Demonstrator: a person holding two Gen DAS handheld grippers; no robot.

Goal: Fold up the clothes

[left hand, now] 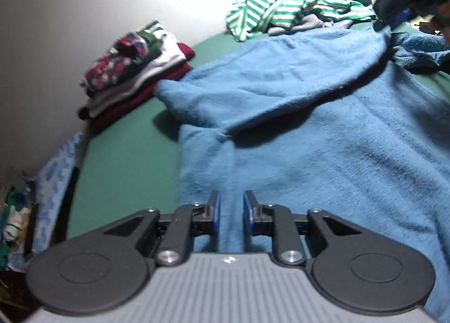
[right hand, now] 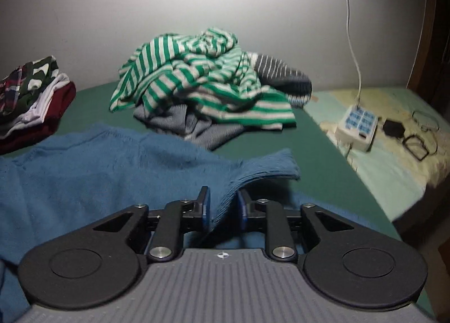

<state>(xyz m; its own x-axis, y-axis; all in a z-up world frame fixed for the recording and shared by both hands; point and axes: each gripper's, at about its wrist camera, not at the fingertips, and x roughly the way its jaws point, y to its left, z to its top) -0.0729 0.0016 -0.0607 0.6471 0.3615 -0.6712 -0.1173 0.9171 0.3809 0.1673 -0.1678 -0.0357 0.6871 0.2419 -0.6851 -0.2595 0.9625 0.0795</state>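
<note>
Blue sweater (left hand: 323, 131): we see a fuzzy blue knitted sweater spread over the green sheet, filling most of the left wrist view. One sleeve lies folded across the body, its end pointing toward the pile of folded clothes.
Sweater cuff (right hand: 270, 171): in the right wrist view a ribbed edge of the same sweater rises off the sheet and runs down between our right fingers.
Right gripper (right hand: 223, 207): we see its two blue-padded fingers either side of that ribbed edge, with a gap between them; whether they pinch the cloth we cannot tell. In the left wrist view this gripper shows at the top right corner, at the far end of the sweater.
Left gripper (left hand: 230, 214): its fingers stand apart, released, with only the sweater's body showing in the gap beneath them; nothing is held.
Green sheet (left hand: 123, 159): a plain green cover under everything, reaching to a pale wall.
Folded pile (left hand: 132, 75): a neat stack near the wall to the left, dark red at the bottom, white in the middle, patterned cloth on top.
Unfolded heap (right hand: 202, 83): a crumpled green-and-white striped garment lies over grey pieces, beyond the sweater.
Power strip (right hand: 357, 129): a white socket block with a white cable going up the wall, on a pale patterned cloth to the right.
</note>
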